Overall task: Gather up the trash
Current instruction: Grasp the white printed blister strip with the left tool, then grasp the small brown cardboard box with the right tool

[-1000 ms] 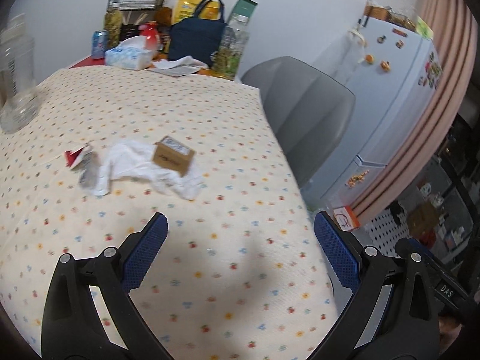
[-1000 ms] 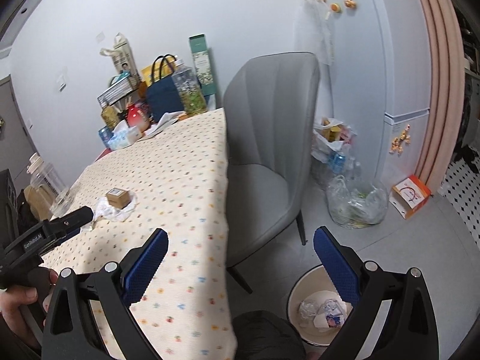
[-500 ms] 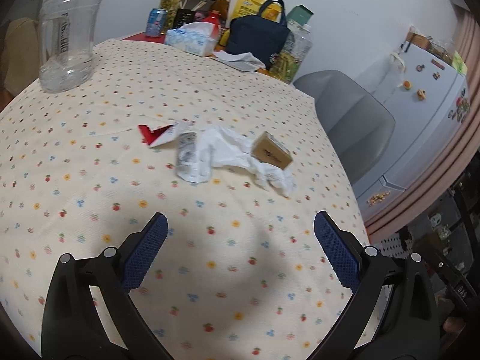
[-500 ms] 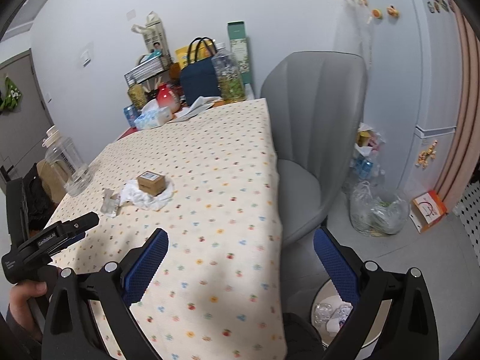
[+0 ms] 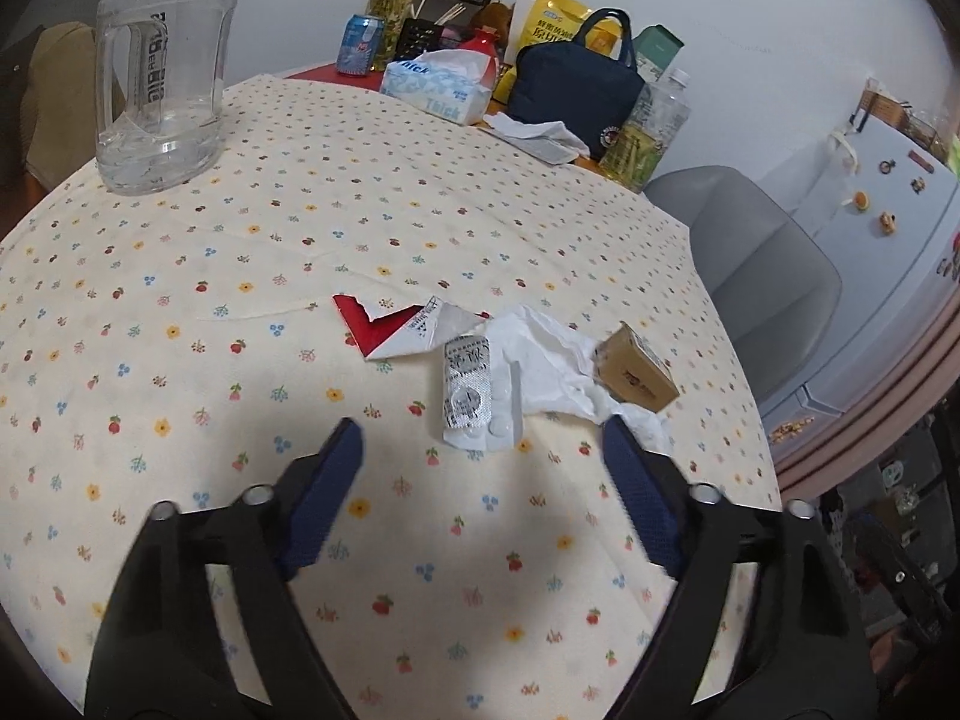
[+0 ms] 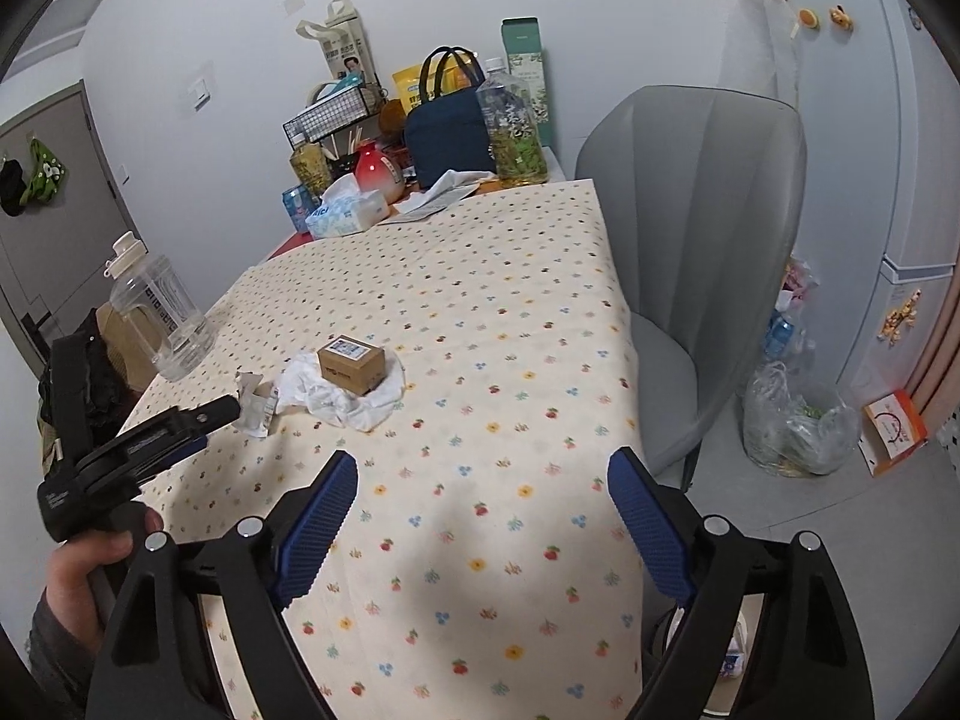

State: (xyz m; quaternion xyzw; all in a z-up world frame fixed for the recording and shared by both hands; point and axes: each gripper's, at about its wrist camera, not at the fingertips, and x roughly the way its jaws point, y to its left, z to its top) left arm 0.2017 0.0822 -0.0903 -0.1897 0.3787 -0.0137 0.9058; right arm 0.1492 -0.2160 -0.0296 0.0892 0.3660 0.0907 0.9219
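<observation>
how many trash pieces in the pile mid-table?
4. Torn red-and-white paper wrapper at the left end; silver foil blister pack beside it; crumpled white tissue next; small brown cardboard box resting on the tissue. More could be hidden under the tissue.

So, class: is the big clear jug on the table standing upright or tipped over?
Upright. The clear jug stands on its base on the tablecloth, its white cap on top.

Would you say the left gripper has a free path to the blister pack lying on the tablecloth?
Probably yes. The blister pack lies just ahead of the left gripper, with only bare tablecloth between. The jaws are closing with nothing in them; the crumpled tissue touches the pack's right side.
</observation>
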